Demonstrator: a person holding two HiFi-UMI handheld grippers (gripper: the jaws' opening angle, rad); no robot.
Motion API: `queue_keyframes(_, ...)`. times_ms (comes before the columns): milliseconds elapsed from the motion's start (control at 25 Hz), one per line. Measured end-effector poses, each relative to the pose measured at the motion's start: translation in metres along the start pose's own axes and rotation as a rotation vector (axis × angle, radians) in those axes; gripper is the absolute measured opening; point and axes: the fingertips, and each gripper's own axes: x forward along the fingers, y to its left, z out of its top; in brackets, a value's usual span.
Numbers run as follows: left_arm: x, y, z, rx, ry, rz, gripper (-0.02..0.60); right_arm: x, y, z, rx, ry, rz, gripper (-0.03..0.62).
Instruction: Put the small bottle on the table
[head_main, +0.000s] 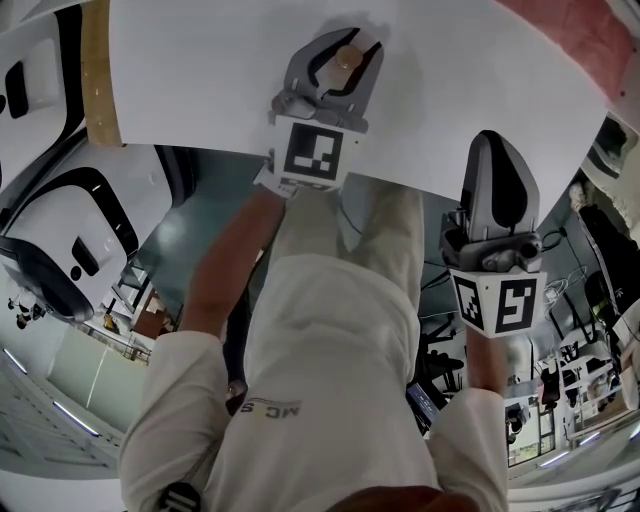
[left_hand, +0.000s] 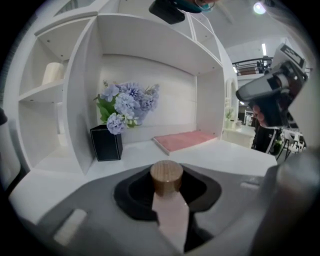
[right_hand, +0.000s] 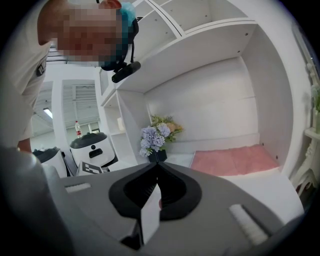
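The small bottle has a pale pink body and a round wooden cap. My left gripper is shut on it and holds it over the white table, cap pointing away from me. In the head view the bottle shows between the grey jaws. My right gripper hangs lower at the right near the table's front edge, its jaws shut with nothing between them. In the right gripper view its jaws meet at a point.
A white shelf unit stands behind the table. In its niche are a black vase of lilac flowers and a pink mat. The person's legs and the floor show below the table's edge.
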Motion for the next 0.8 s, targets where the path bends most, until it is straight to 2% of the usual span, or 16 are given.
queue_keyframes(240, 0.002, -0.002, -0.013, 0.016, 0.023, -0.017, 0.109, -0.002, -0.001, -0.002, 0.001, 0.003, -0.009, -0.002)
queue_keyframes(400, 0.002, -0.005, -0.012, 0.054, -0.007, -0.024, 0.11, -0.004, 0.002, -0.001, -0.001, -0.005, -0.007, -0.003)
queue_keyframes(560, 0.0, -0.007, -0.009, 0.055, -0.023, -0.029, 0.112, -0.009, 0.008, 0.002, -0.001, -0.003, -0.002, -0.003)
queue_keyframes(720, 0.0, -0.007, -0.01, 0.074, 0.015, -0.054, 0.118, -0.018, 0.013, 0.008, -0.012, -0.005, 0.002, -0.003)
queue_keyframes(760, 0.001, -0.008, -0.012, 0.067, 0.027, -0.06, 0.134, -0.021, 0.013, 0.009, -0.014, -0.006, 0.001, -0.002)
queue_keyframes(800, 0.001, -0.009, -0.014, 0.055, 0.041, -0.07, 0.2, -0.024, 0.012, 0.01, -0.016, -0.006, -0.001, -0.003)
